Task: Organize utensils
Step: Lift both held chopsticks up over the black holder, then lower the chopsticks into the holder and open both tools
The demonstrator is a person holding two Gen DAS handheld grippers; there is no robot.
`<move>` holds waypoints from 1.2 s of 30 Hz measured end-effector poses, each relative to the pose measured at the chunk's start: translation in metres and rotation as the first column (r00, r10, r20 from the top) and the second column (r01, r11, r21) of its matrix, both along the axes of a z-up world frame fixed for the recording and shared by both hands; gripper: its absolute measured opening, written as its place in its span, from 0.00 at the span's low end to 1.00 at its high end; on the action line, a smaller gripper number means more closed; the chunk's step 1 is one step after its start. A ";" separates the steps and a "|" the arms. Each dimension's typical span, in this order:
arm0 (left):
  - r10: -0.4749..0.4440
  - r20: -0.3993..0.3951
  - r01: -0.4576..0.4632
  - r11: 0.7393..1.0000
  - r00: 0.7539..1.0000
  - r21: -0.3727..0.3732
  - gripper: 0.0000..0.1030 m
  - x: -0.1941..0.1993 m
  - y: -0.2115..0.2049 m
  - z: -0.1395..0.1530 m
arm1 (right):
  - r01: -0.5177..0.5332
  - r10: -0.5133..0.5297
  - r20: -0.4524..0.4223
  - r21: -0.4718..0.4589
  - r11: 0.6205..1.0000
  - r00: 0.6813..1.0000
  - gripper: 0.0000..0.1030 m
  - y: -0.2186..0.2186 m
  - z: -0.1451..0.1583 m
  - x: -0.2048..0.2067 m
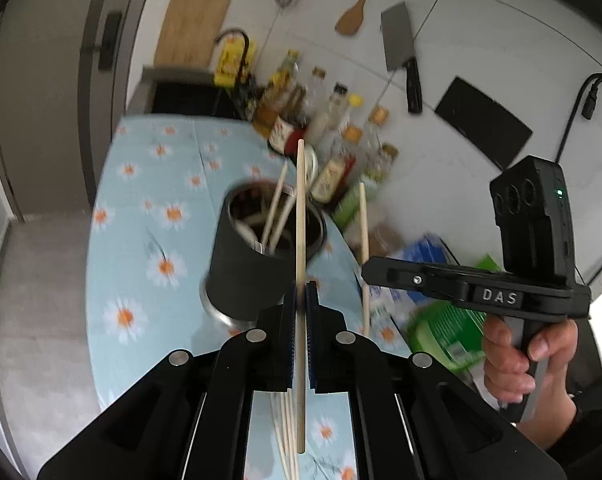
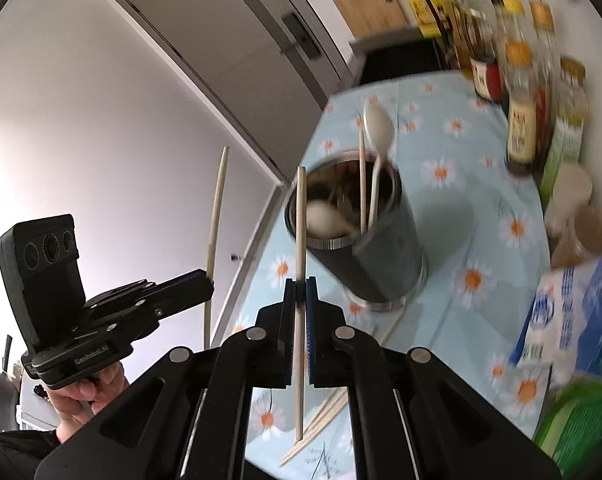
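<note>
Gripping two chopsticks [image 1: 300, 216], one each.

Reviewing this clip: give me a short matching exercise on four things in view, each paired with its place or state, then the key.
Things
1. left tool
2. white spoon
3. loose chopsticks
4. cleaver

Places or states
A. lying flat on the flowered tablecloth
B. hanging on the wall
C. standing in the utensil holder
D. shut on one chopstick

Pairs: 1-D, 2-C, 3-A, 4-B
</note>
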State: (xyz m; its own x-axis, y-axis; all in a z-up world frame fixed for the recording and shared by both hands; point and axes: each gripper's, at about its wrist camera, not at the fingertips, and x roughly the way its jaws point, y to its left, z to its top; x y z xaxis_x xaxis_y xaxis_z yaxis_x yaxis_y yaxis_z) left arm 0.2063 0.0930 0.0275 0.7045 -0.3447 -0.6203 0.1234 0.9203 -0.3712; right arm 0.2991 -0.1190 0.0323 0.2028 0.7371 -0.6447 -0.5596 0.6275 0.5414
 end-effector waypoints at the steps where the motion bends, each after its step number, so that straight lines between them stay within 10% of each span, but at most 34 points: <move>1: -0.002 0.013 0.002 1.000 1.000 -0.005 0.03 0.003 -0.001 0.002 | 0.001 -0.001 0.014 0.022 1.000 1.000 0.05 -0.001 0.004 0.003; 12: 0.032 0.223 -0.036 0.999 0.974 0.012 0.03 0.036 0.003 0.031 | 0.074 -0.108 0.231 0.153 0.985 0.967 0.06 -0.001 0.047 0.038; 23: 0.122 0.464 -0.097 0.992 0.877 -0.077 0.04 0.060 0.020 0.042 | 0.150 -0.229 0.406 0.217 0.964 0.885 0.06 0.002 0.069 0.061; 36: 0.123 0.531 -0.034 0.984 0.839 -0.174 0.04 0.081 0.022 0.002 | 0.192 -0.264 0.437 0.203 0.960 0.860 0.06 0.004 0.046 0.069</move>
State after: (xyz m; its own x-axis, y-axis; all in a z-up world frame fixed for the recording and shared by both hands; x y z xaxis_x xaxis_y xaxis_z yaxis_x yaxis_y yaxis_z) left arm 0.2874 0.1148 0.0290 0.9399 -0.3319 -0.0808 0.2739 0.8736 -0.4024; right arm 0.3685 -0.1145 0.0778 0.6206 0.7127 -0.3269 -0.6171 0.7011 0.3573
